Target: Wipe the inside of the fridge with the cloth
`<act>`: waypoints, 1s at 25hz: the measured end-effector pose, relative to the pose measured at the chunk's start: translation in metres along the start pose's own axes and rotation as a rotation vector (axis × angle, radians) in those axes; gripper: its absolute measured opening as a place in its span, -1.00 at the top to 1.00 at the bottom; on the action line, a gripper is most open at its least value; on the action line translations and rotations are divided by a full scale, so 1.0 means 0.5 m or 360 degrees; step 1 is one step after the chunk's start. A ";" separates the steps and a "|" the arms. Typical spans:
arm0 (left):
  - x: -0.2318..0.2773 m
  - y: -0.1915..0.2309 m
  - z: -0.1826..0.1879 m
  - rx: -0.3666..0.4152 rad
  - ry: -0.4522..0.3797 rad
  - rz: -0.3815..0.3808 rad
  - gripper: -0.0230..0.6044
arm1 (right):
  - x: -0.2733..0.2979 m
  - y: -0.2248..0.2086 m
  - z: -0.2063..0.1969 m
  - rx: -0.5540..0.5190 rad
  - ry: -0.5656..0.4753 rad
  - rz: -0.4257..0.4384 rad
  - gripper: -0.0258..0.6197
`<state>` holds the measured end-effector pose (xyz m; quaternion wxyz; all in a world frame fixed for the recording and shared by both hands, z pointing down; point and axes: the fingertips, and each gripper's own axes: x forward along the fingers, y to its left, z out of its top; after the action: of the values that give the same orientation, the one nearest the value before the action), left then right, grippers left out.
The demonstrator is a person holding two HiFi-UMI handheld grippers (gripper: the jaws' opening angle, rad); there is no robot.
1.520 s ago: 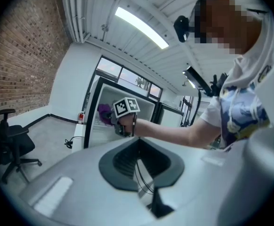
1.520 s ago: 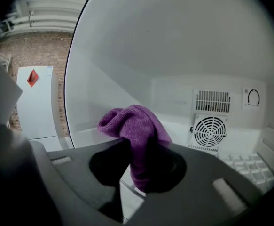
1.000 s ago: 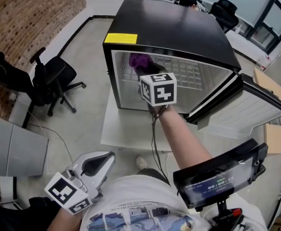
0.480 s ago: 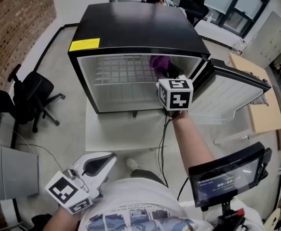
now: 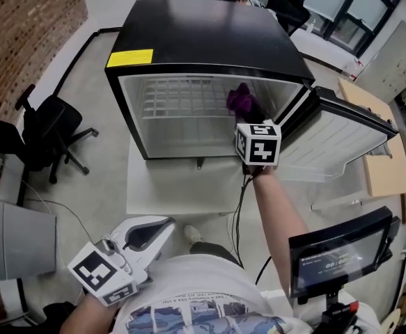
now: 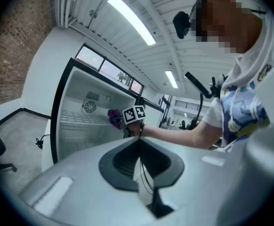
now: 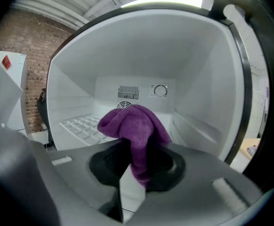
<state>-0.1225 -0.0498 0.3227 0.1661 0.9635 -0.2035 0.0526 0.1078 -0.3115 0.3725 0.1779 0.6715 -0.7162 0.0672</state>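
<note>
Black compact fridge with white interior (image 5: 209, 40): stands toward the far edge of a white tabletop (image 5: 164, 190), with its door (image 5: 328, 141) swung open at the right.
Purple fabric cloth (image 7: 129, 124): bunched, inside the fridge at its right side, above the white wire shelf (image 5: 178, 96); possibly touching the inner wall, unclear.
Right tool (image 7: 136, 166): clenched on the purple cloth, reaching into the opening.
Left tool (image 6: 139, 166): jaws pressed together on nothing, held low beside the person's torso, well apart from the fridge.

Yellow label (image 5: 129, 58): on the black top of the fridge (image 5: 209, 33), print too small to read.
Screen (image 5: 338, 250): pale digits (like a timer), not surely readable.
</note>
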 end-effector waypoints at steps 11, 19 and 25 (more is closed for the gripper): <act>-0.049 0.020 -0.006 -0.0035 -0.0059 0.0189 0.91 | 0.035 0.207 0.036 -0.0065 -0.0064 0.0318 0.67; -0.094 0.029 -0.010 -0.0048 -0.0109 0.0329 0.91 | 0.051 0.355 0.062 -0.0081 -0.0095 0.0545 0.67; -0.137 0.029 -0.012 -0.0055 -0.0122 0.0417 0.91 | 0.050 0.434 0.077 0.0050 -0.0123 0.0700 0.67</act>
<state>-0.1914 -0.0347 0.3210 0.1664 0.9270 -0.3346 0.0333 -0.1133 -0.3285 0.3766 0.1209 0.5040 -0.8505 0.0897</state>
